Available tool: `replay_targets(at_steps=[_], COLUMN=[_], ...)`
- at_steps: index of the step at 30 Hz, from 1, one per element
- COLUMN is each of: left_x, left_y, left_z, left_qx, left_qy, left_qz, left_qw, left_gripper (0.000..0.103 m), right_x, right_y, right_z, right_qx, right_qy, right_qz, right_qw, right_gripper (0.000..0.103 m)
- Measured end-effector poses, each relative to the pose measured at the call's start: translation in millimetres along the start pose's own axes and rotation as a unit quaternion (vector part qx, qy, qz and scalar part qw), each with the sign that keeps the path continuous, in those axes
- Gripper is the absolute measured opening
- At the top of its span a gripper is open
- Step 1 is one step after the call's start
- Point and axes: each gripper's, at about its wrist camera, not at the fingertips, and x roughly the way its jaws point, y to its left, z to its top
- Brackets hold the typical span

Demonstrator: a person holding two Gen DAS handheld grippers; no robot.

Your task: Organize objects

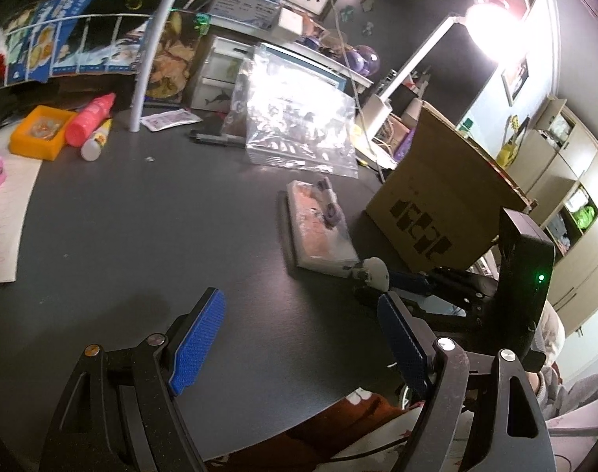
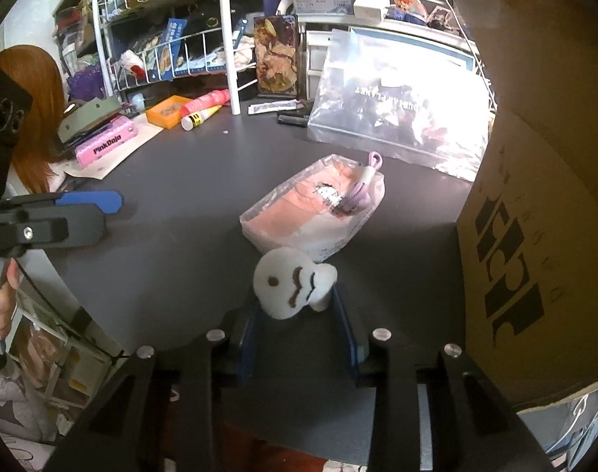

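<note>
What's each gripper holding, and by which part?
Right gripper: white plush toy, pinched at its lower end. Left gripper: open, nothing held.

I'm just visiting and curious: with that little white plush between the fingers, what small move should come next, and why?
Probably lift the white plush toy a little off the dark table. The right gripper looks closed on it, close against the pink packet, and the cardboard box stands just beside. The left gripper is open and empty.

Black gripper (image 1: 299, 350) frames, blue ribbed pads, silver screws
</note>
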Motion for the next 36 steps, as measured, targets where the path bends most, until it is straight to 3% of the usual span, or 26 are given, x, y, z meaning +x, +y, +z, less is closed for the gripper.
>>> replay_targets(at_steps=[7, 16, 26, 36], left_x=[5.6, -7.2, -30.1, -18.5], left_y=[-20.1, -47.6, -70.7, -125.6], left_z=[7.6, 26.5, 53.0, 88.2], left_qx=[0.01, 0.025, 0.036, 0.096], left_qy=[0.005, -0.013, -0.042, -0.043], left_qz=[-0.041, -0.076, -0.092, -0.088], left_qw=[0.9991, 0.9967, 0.9942, 0.9905], left_gripper=[0.078, 0.076, 0.043, 0.034], right_x=[-20.1, -60.3, -97.8, -135.1], right_y=[6.7, 34.3, 33.0, -0.2], right_z=[5.1, 28.2, 51.8, 59.5], right_qx=[-0.022, -0.111, -0.171, -0.189], right_qy=[-0.03, -0.091, -0.155, -0.211], right_qz=[0.024, 0.079, 0.102, 0.076], right_qw=[0.999, 0.986, 0.968, 0.956], right_gripper=[0.031, 0.031, 0.031, 0.031])
